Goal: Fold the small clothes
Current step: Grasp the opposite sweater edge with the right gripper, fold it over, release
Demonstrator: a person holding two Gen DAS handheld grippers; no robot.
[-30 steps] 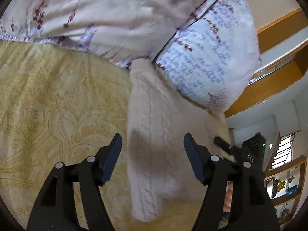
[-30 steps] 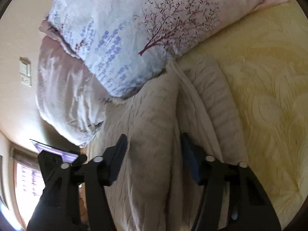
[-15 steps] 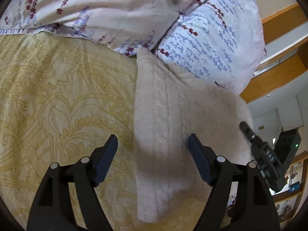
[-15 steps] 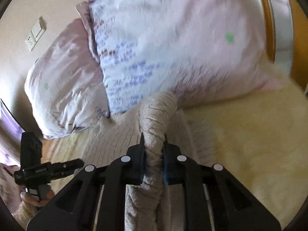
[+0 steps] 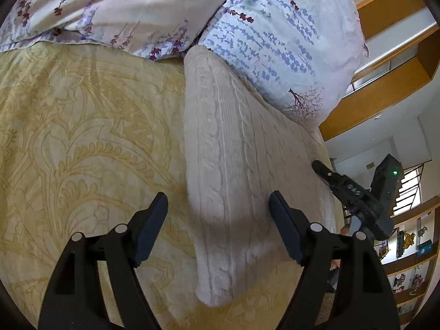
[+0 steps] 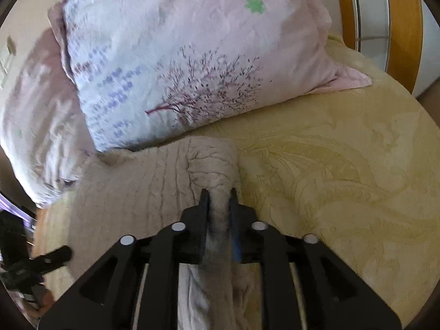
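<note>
A cream cable-knit sweater [image 5: 228, 165] lies on the yellow bedspread [image 5: 82, 137], its far end against the pillows. My left gripper [image 5: 218, 195] is open and straddles the sweater's long folded edge, with neither pad touching the knit. In the right wrist view the sweater [image 6: 137, 187] spreads to the left. One bunched fold of it stands raised between the fingers of my right gripper [image 6: 219, 191]. Its jaws are opening, and the pads still press the fold. One of that gripper's fingers [image 5: 324, 170] shows past the sweater's right side in the left wrist view.
Two floral pillows [image 6: 178, 55] lie against the sweater's far end. A wooden headboard [image 6: 404, 27] runs behind them. Bare bedspread [image 6: 343, 178] stretches to the right of the held fold. Shelves [image 5: 412, 247] stand beyond the bed's edge.
My right gripper closed on a fold of the sweater, lifted it and swung round. My left gripper widened a little and shifted along the sweater's edge.
</note>
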